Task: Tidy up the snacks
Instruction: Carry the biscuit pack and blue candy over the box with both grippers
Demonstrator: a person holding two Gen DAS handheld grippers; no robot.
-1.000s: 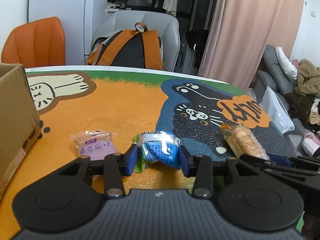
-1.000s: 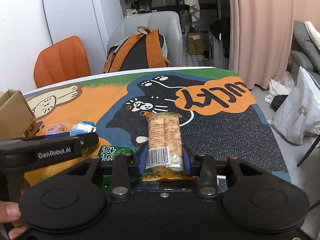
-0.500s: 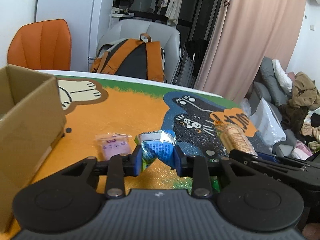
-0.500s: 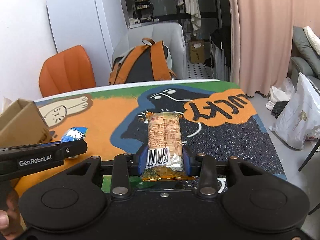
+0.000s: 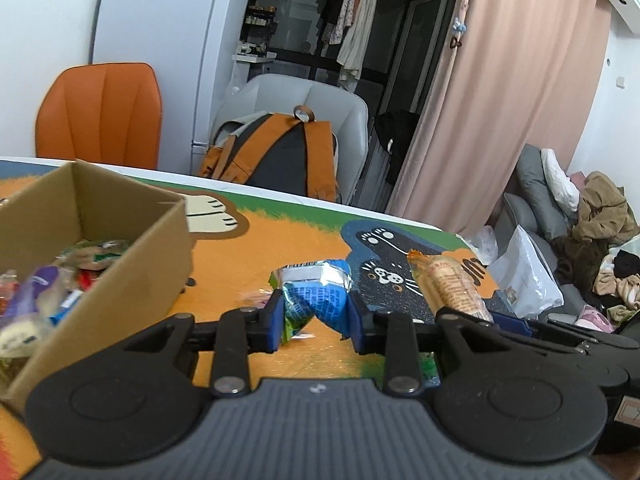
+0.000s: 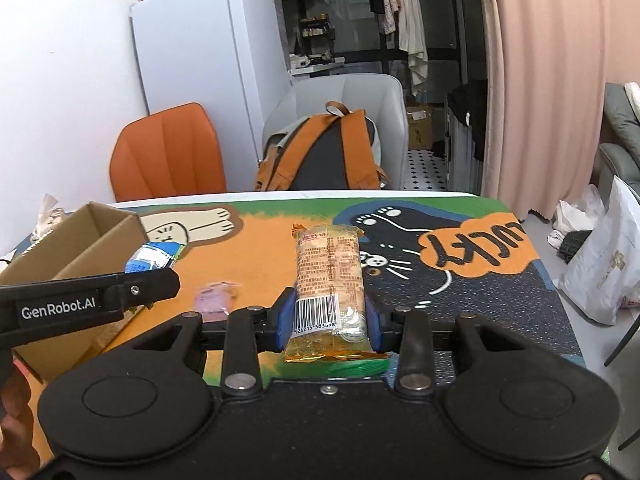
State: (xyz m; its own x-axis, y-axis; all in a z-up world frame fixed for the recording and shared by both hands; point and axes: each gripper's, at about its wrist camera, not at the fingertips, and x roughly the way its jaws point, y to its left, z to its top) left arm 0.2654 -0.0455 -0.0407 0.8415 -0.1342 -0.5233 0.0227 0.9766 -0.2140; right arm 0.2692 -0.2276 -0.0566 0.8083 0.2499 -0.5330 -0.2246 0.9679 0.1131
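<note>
**Both tongs carry a snack above the desk**

The left tongs [image 5: 316,318] pinch a crumpled blue and silver snack packet [image 5: 316,292] between their blue pads, clear of the cartoon-cat mat [image 5: 280,236] on the desk. Just to their left stands an open cardboard box [image 5: 132,264] with several wrapped snacks inside. The right tongs [image 6: 326,320] clamp a long orange biscuit pack [image 6: 328,268] near its barcode end, the pack pointing away from the camera. A small pink packet [image 6: 214,300] lies on the mat between the box and the biscuit pack. An orange chair [image 6: 168,156] and a backpack [image 6: 320,152] sit beyond the desk.
</note>
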